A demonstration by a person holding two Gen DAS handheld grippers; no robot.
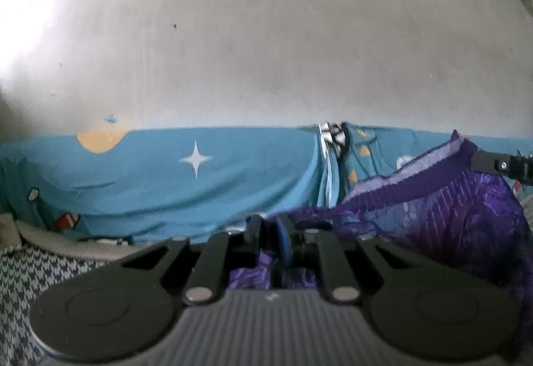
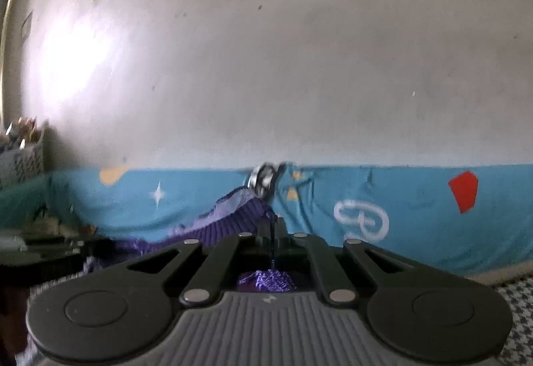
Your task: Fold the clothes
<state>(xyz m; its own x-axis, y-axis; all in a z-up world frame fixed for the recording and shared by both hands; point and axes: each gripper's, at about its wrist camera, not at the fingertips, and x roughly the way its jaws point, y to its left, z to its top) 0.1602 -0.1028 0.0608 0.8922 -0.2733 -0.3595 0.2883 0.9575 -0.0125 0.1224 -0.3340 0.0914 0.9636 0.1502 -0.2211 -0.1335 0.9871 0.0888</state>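
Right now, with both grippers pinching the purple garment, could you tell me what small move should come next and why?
Probably draw the left gripper and right gripper apart: both are shut on the purple garment, which sags, bunched, between them.

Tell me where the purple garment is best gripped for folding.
Along the ribbed waistband, one end per tongs, from the near side. It is the firmest straight edge; the left tongs and right tongs already pinch the purple garment there.
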